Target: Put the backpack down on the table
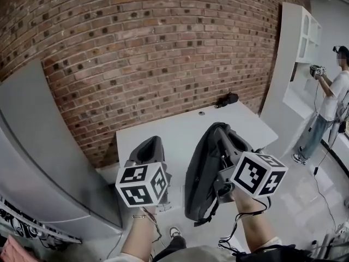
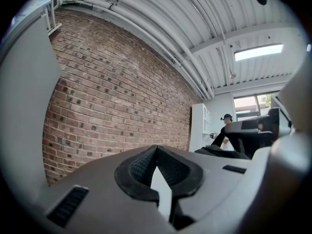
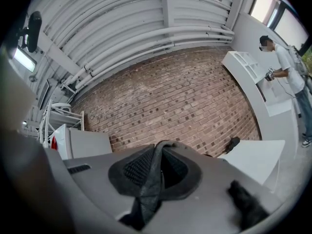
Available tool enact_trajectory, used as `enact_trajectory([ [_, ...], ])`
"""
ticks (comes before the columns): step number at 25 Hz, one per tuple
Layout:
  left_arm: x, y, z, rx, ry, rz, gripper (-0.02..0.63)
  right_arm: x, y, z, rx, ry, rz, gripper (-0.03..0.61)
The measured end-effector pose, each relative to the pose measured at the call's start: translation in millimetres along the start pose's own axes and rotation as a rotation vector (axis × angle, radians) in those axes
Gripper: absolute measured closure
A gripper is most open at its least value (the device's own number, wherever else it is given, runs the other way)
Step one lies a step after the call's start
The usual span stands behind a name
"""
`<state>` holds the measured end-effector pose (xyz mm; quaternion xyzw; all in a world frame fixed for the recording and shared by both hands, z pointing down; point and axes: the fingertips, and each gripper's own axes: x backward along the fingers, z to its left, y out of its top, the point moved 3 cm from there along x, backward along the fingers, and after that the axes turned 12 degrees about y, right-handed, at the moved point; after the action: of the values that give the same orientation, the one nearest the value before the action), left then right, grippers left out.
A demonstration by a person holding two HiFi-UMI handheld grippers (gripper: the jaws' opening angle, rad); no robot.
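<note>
A dark grey backpack (image 1: 199, 184) hangs in the air at the near edge of the white table (image 1: 163, 130), its lower part below the table top. My right gripper (image 1: 223, 138) is shut on its top strap; in the right gripper view the grey webbing strap (image 3: 148, 189) is pinched between the black pads of that gripper (image 3: 158, 147). My left gripper (image 1: 154, 142) is held level to the left of the backpack, over the table's near edge, apart from it. In its own view the left gripper (image 2: 156, 150) has its tips together with nothing between them.
A black object (image 1: 226, 99) and a small round thing (image 1: 202, 113) lie at the table's far side by the brick wall (image 1: 136, 48). A grey cabinet (image 1: 43, 146) stands at left. At right are a white shelf unit (image 1: 300, 37) and a person (image 1: 332, 102).
</note>
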<state>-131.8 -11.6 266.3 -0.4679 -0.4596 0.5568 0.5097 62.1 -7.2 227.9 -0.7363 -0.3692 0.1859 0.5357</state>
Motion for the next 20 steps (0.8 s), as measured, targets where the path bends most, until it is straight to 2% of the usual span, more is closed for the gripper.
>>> enact_trajectory([
  [10,-68.0,24.4,21.0,-0.013,-0.004,-0.035,0.6,-65.5,30.7,-27.7,0.0,0.022,-0.038,0.526],
  [20,-121.1,35.3,52.7,-0.018,-0.008,-0.036,0.601,-123.9,29.5,-48.2,-0.022,-0.003,-0.027,0.527],
])
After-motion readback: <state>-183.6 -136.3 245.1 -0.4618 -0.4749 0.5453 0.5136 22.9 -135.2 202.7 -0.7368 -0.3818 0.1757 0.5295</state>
